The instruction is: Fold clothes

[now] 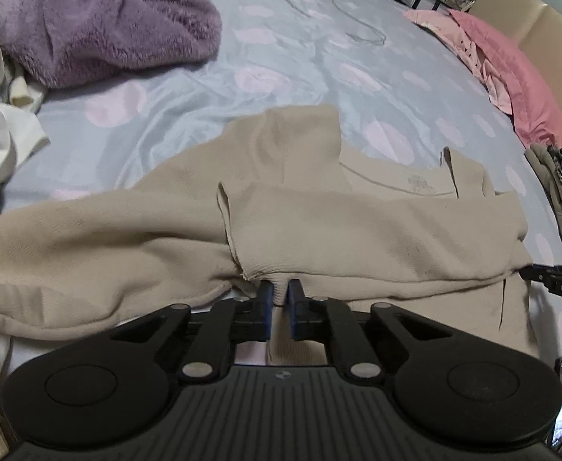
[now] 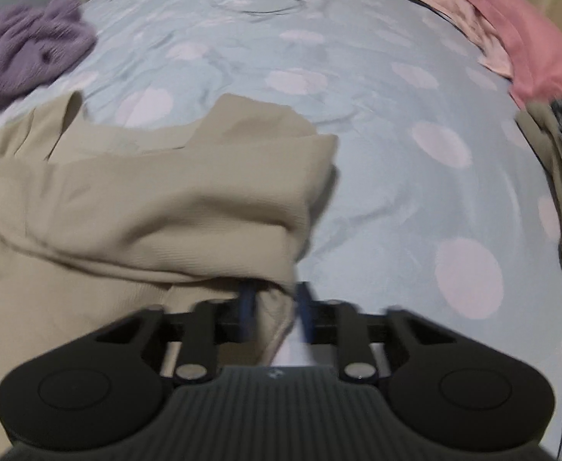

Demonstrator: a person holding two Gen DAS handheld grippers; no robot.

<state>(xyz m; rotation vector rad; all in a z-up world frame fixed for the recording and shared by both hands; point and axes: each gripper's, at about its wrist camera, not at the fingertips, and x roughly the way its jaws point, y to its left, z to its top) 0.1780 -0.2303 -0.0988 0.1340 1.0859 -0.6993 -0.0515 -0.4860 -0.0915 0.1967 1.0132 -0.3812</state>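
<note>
My left tool (image 1: 280,294) pinches the beige shirt (image 1: 357,226) folded on the bed (image 1: 300,88), while my right tool (image 2: 277,299) grips its other edge.

left tool (image 1: 280,294) – pinched, angled down | right tool (image 2: 276,299) – seemingly clamped, blurred

Bed (image 1: 300,88): pale blue sheet, pink dots.
On it: beige garment (image 1: 357,223), purple fleece (image 1: 100,19), pink clothes (image 1: 511,73), white clothes (image 1: 0,142).
</note>
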